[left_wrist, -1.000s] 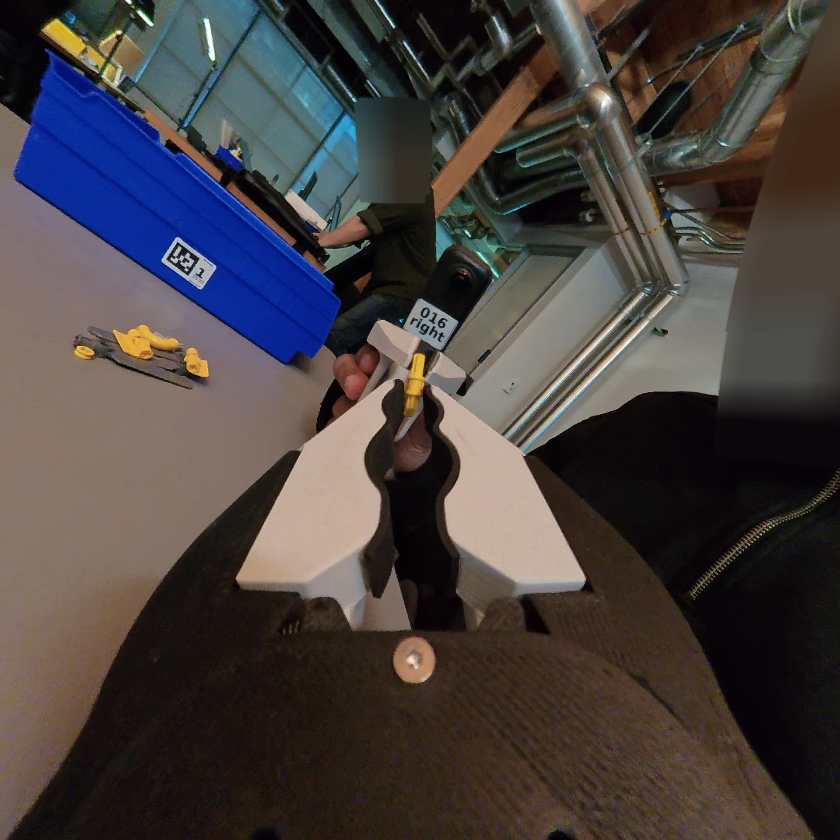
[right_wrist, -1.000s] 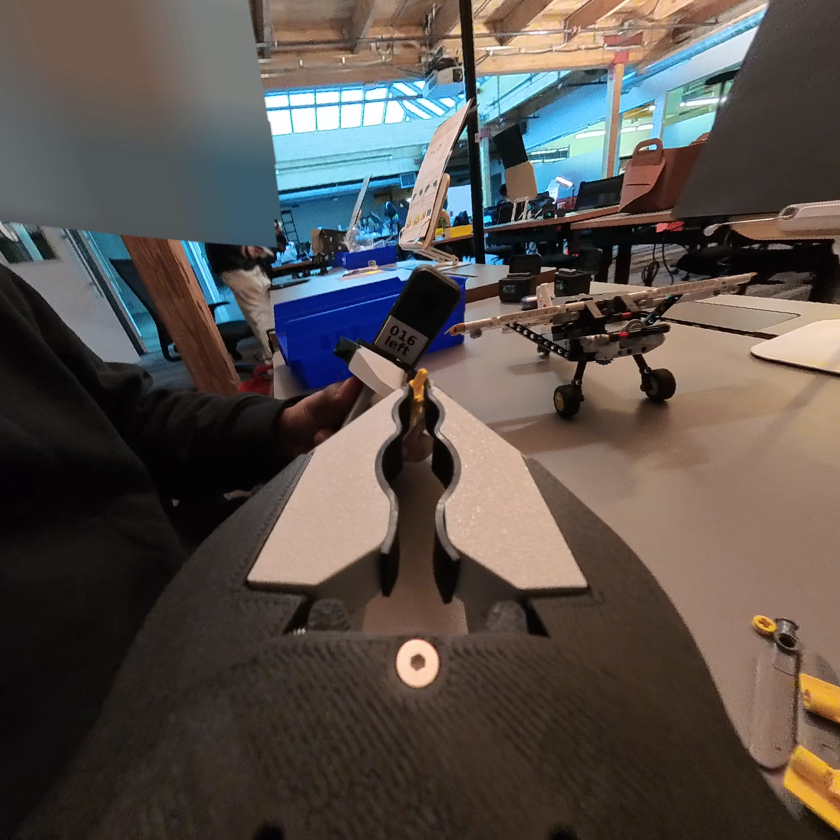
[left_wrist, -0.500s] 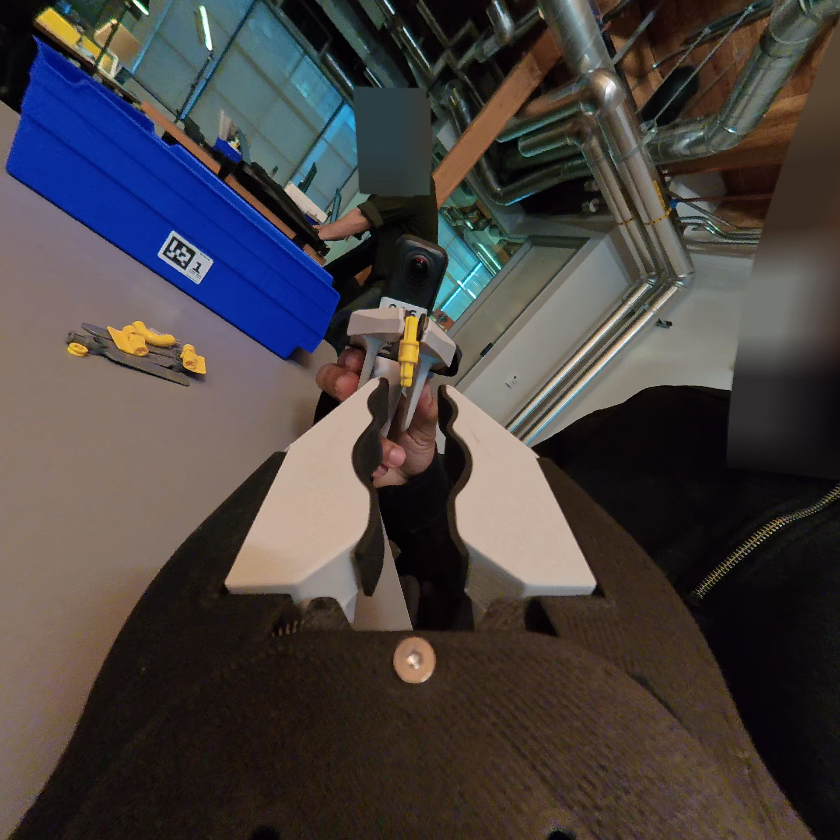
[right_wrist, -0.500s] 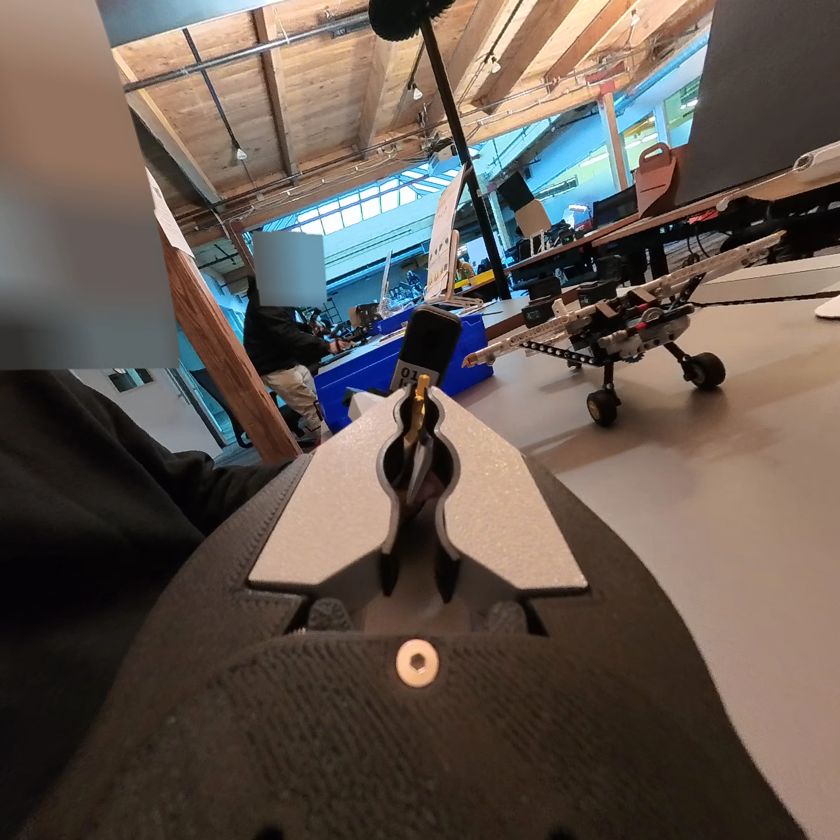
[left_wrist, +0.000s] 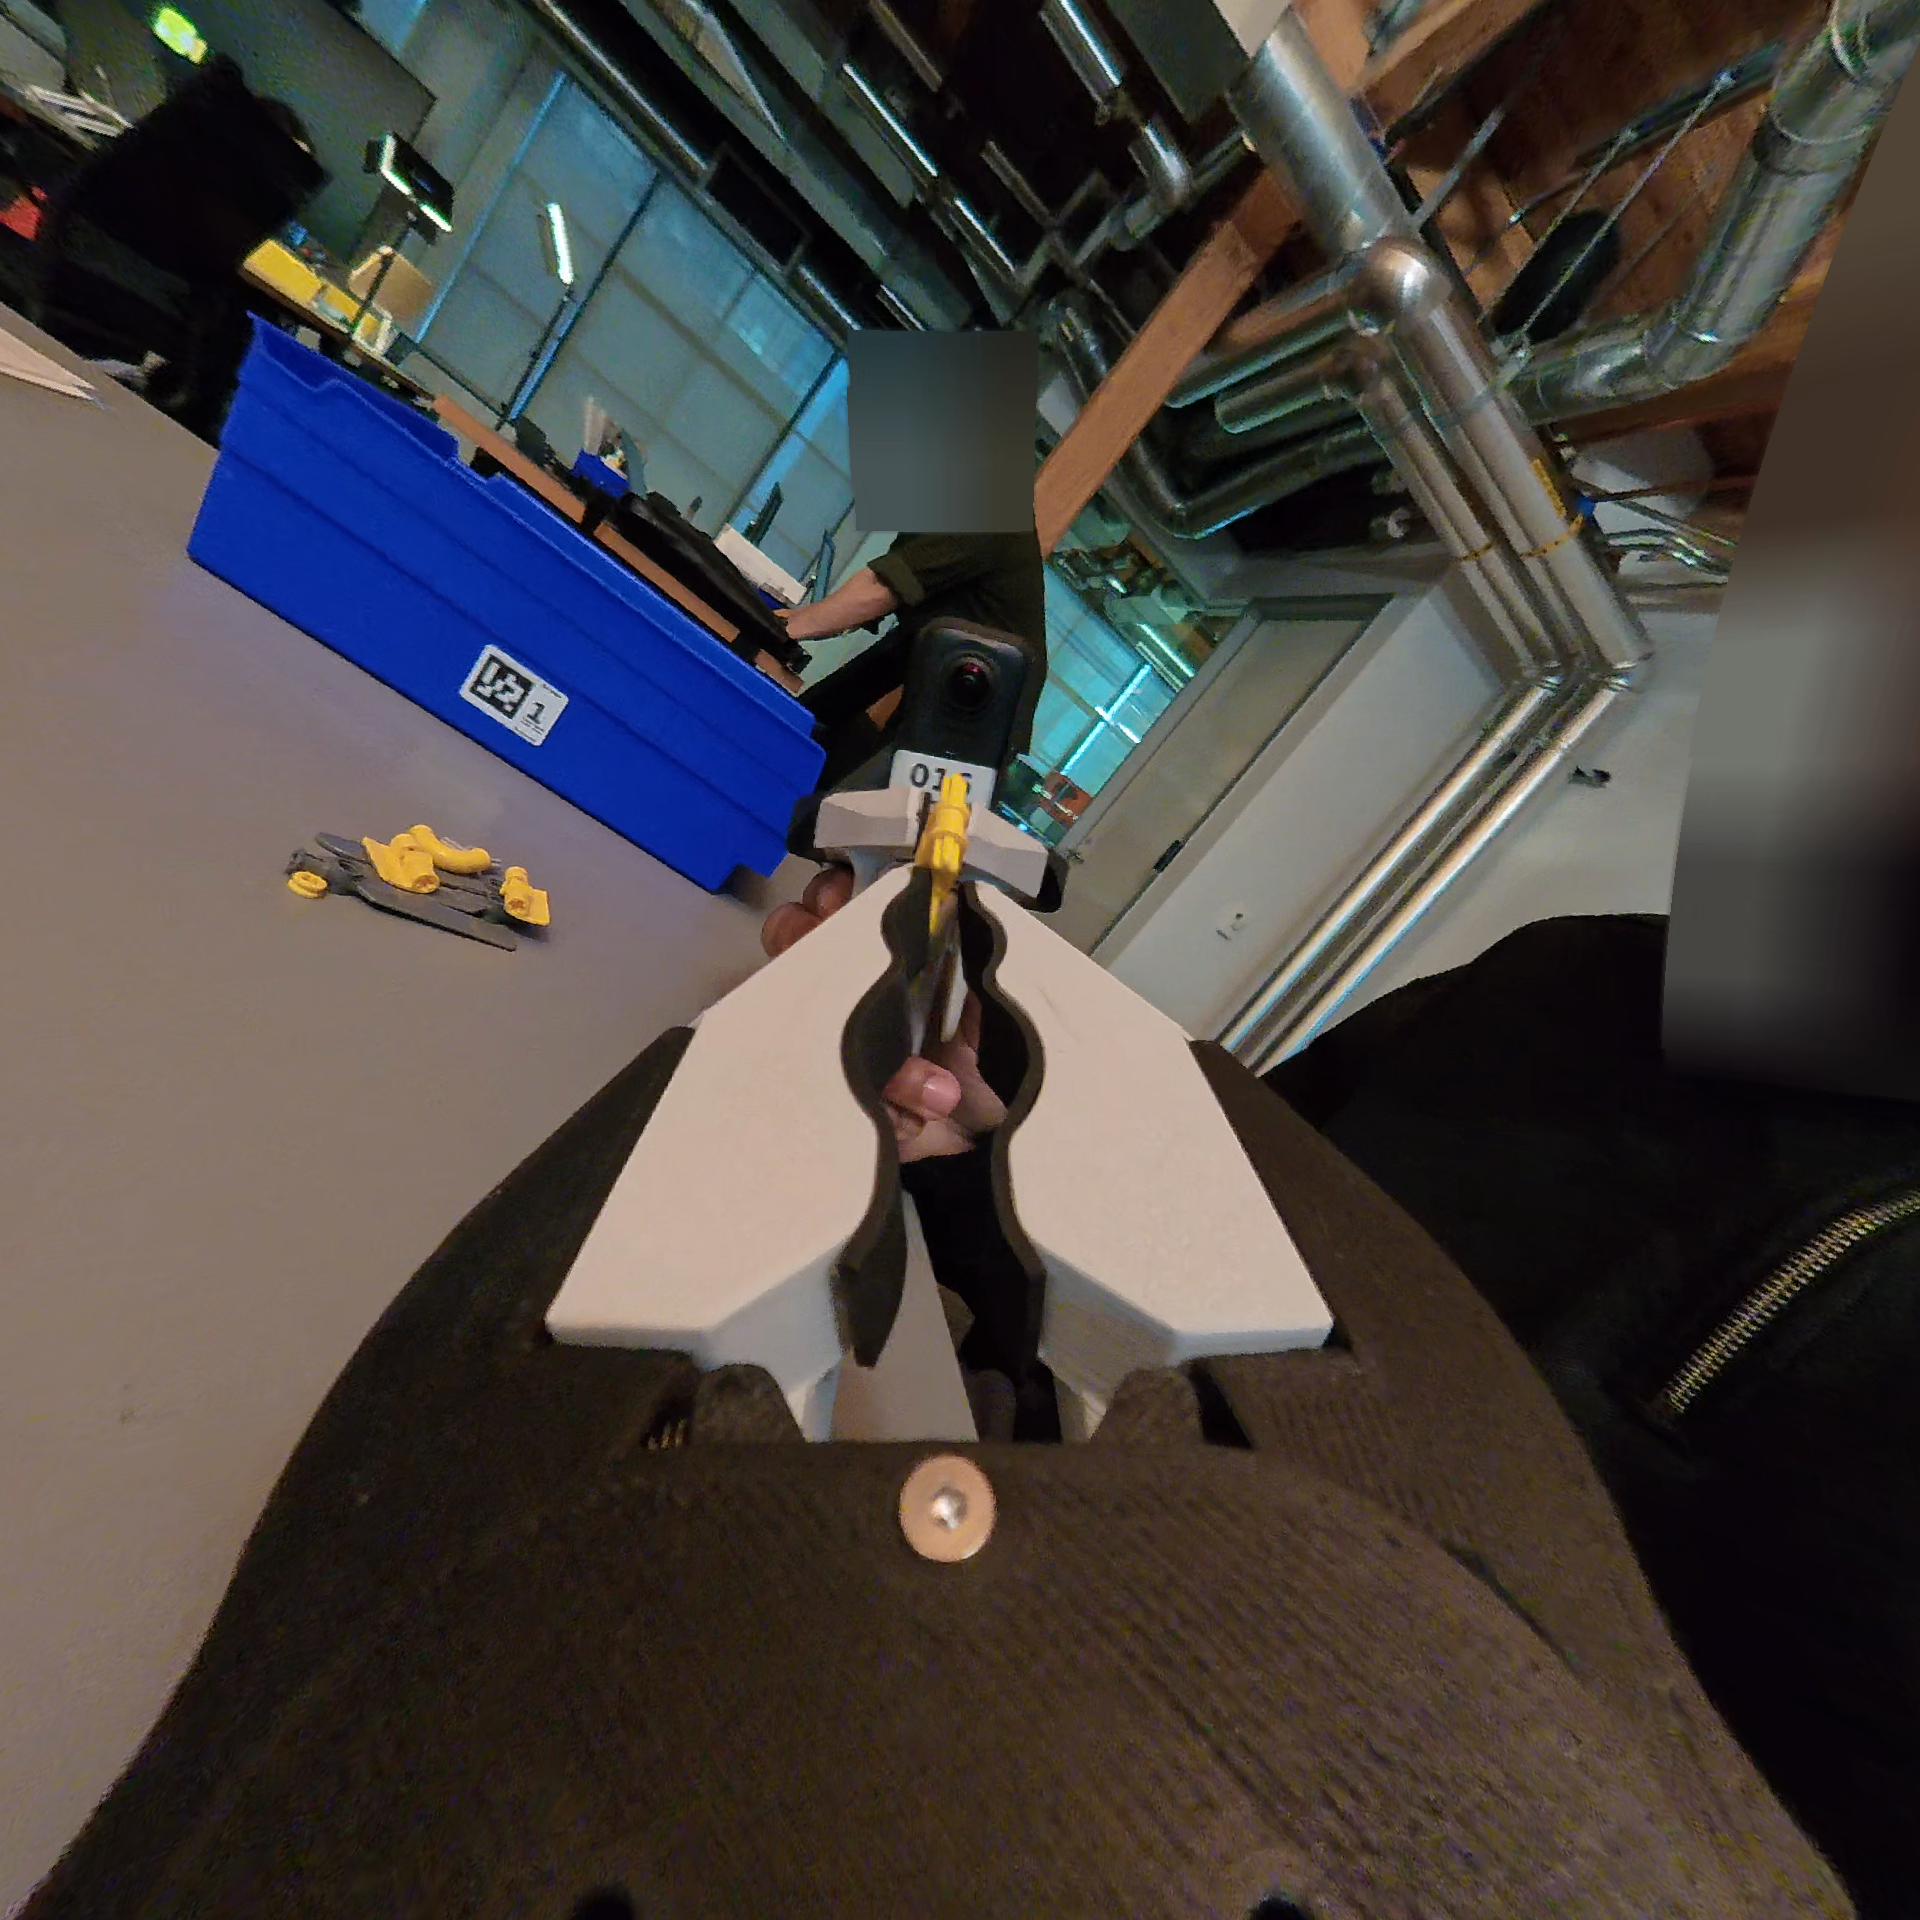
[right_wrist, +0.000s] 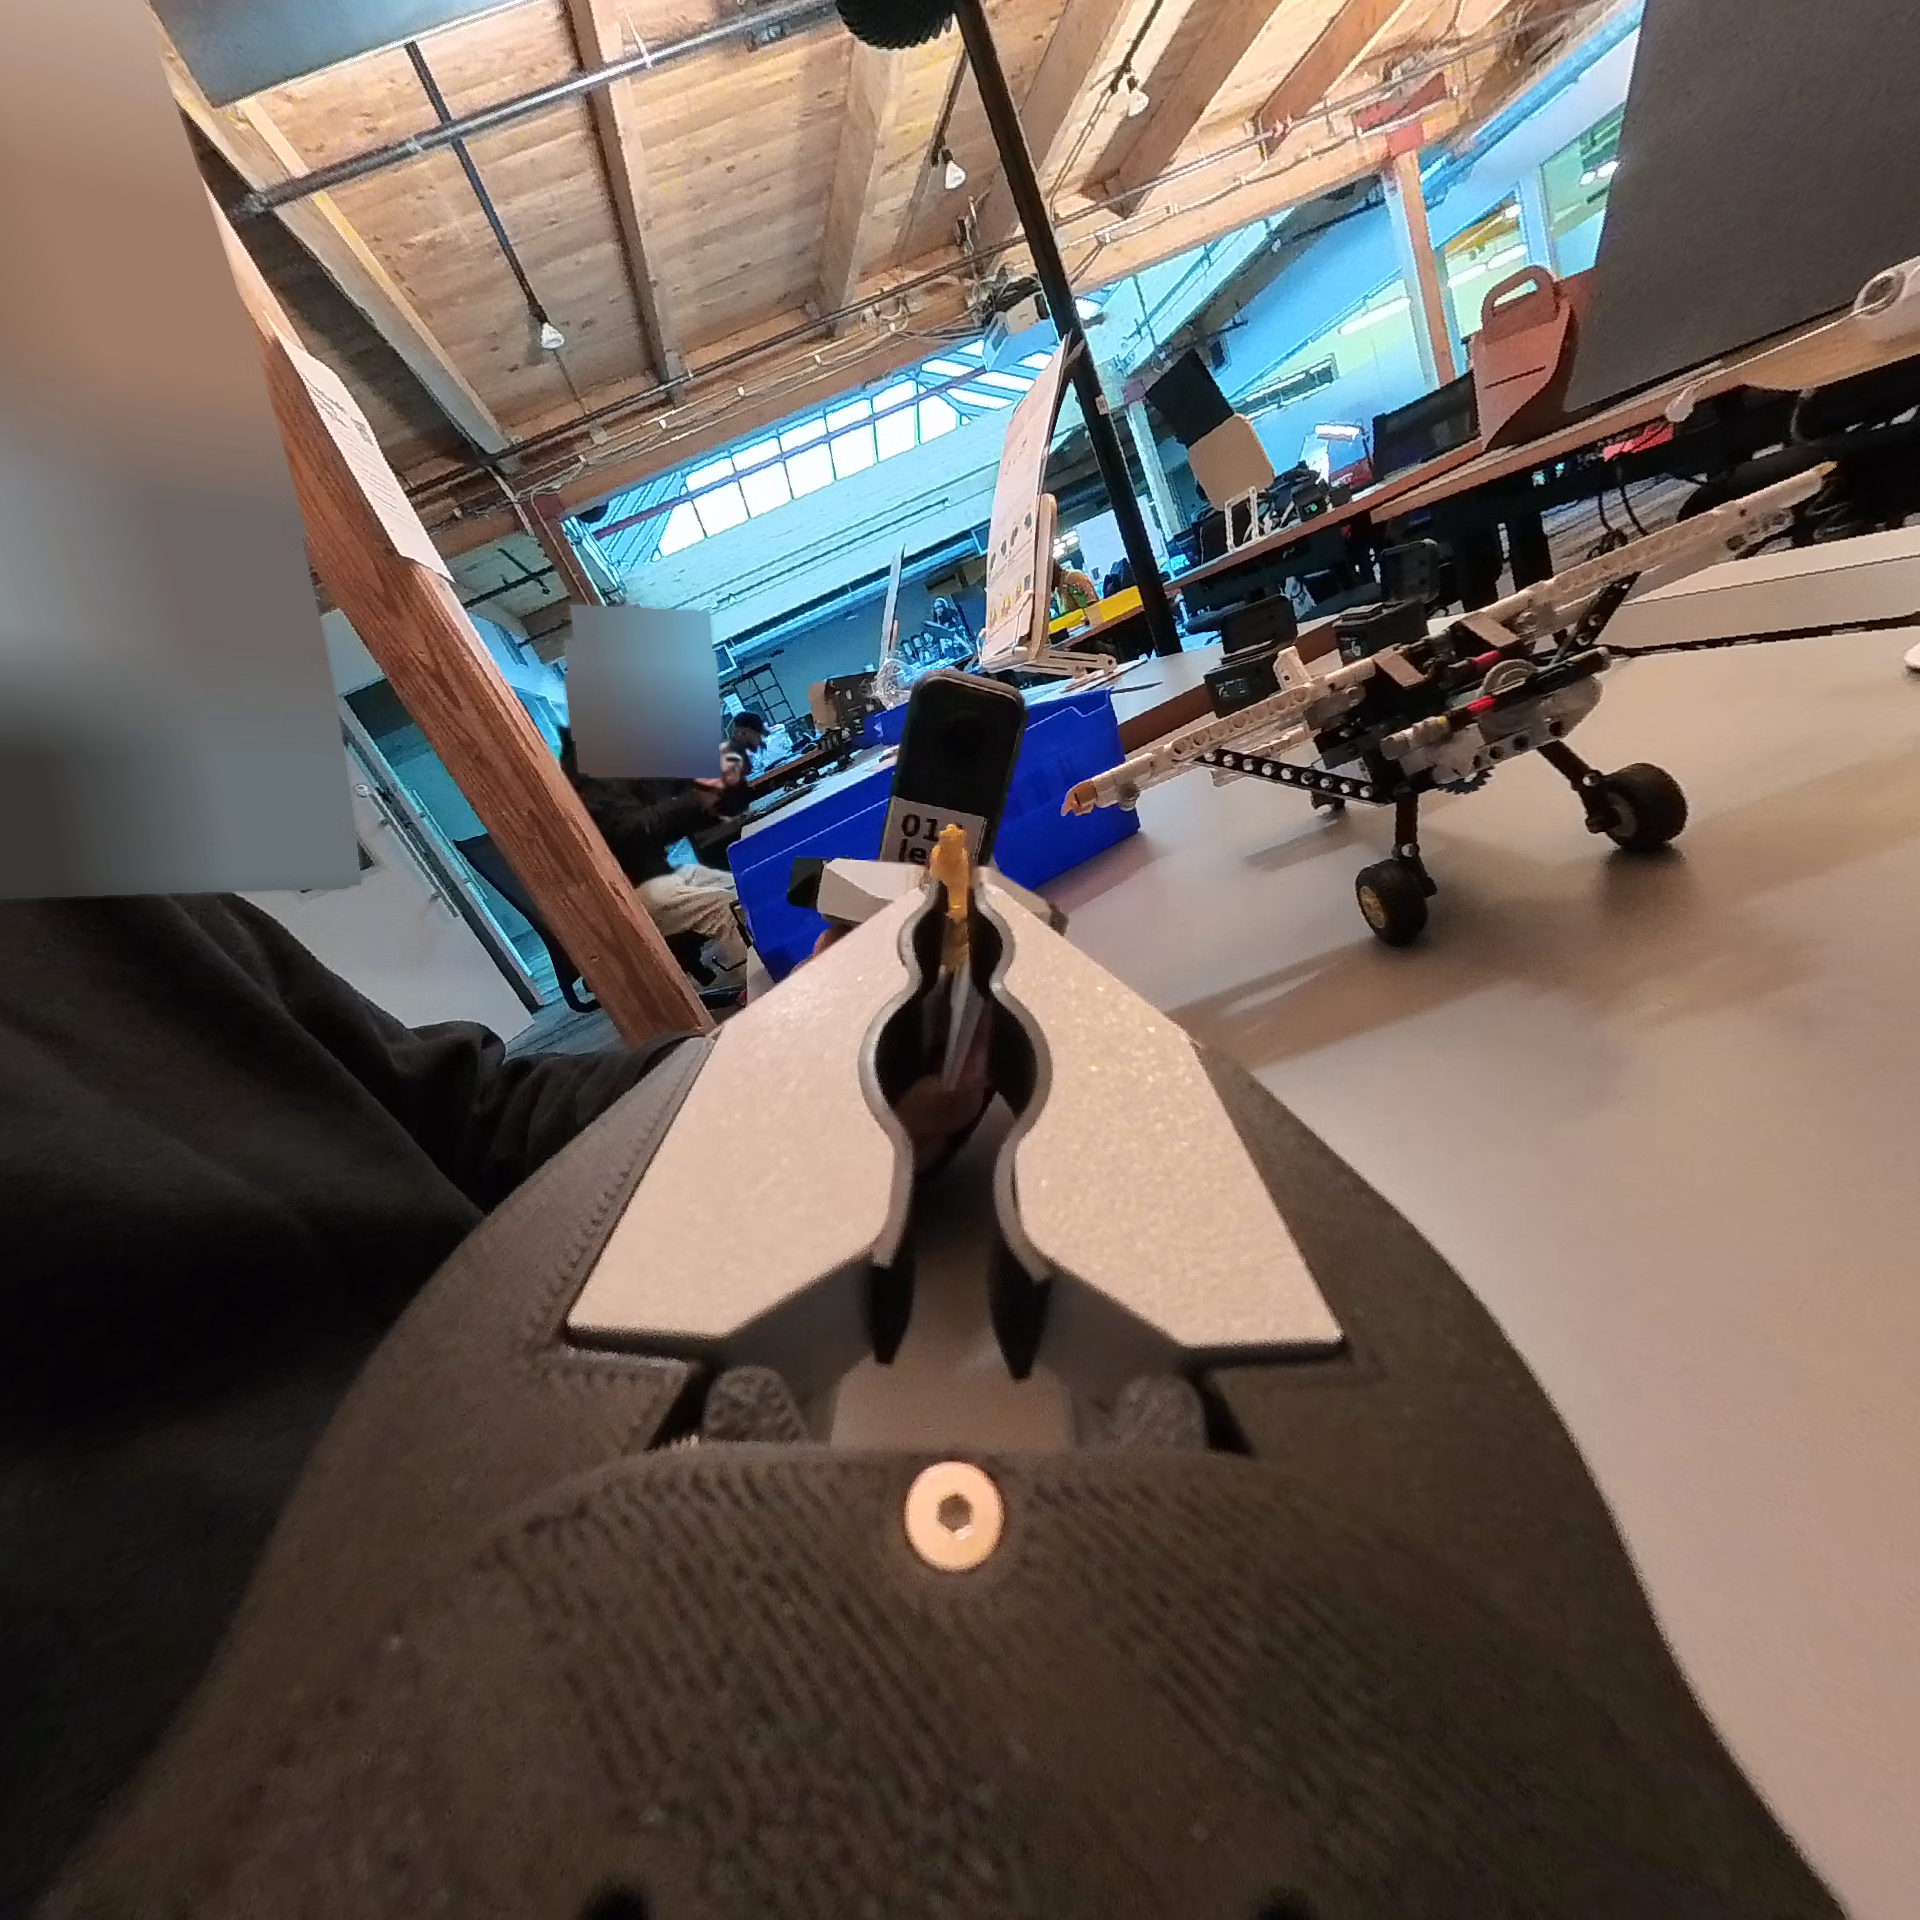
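My two grippers face each other tip to tip above the grey table (left_wrist: 208, 1091). A small yellow toy-brick connector (left_wrist: 943, 831) sits between them. My left gripper (left_wrist: 940, 899) is shut on its near, thin end. The right gripper's grey fingers (left_wrist: 862, 826) close on its far end. In the right wrist view my right gripper (right_wrist: 951, 904) is shut on the same yellow connector (right_wrist: 950, 862), and the left gripper's grey fingers (right_wrist: 857, 888) meet it from the other side. A hand (left_wrist: 925, 1101) shows behind the jaws.
A blue bin (left_wrist: 468, 613) stands on the table; it also shows in the right wrist view (right_wrist: 1049, 790). Loose yellow and dark grey parts (left_wrist: 416, 878) lie in front of it. A brick-built model plane (right_wrist: 1455, 717) stands to the right. A person (left_wrist: 966, 592) sits at a desk behind. Left and right tips are no more than a few centimetres apart.
Half a second ago my left jaws stood open and clear of the yellow connector while the right gripper kept it. Now the left jaws have come together on it again.
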